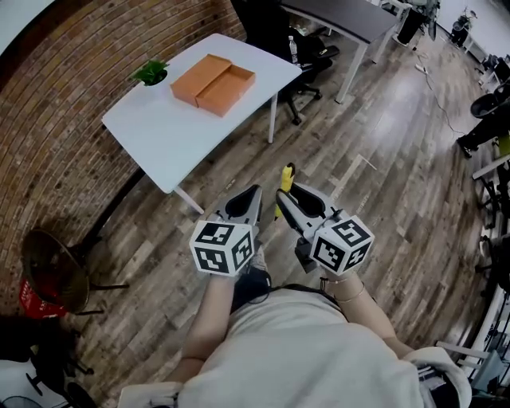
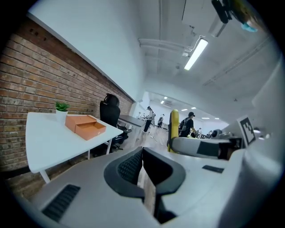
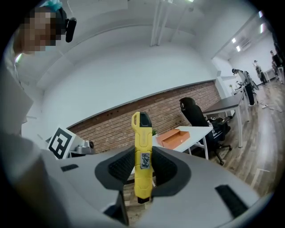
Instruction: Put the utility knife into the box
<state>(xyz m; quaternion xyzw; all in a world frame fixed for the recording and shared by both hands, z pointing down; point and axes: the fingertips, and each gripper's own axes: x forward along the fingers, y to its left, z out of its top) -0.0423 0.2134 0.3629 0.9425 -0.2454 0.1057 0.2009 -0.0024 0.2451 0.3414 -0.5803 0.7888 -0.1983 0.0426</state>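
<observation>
The yellow utility knife stands upright between the pads of my right gripper, which is shut on it; its black-tipped end sticks up above the jaws. In the head view the knife and right gripper are over the wooden floor, short of the table. The orange box lies open on the white table, with its lid beside its tray. My left gripper is alongside the right one, shut with nothing in it. Both gripper views show the box ahead.
A small potted plant stands on the table next to the box, against the brick wall. A black office chair and a dark desk lie beyond the table. A round fan is on the floor at left.
</observation>
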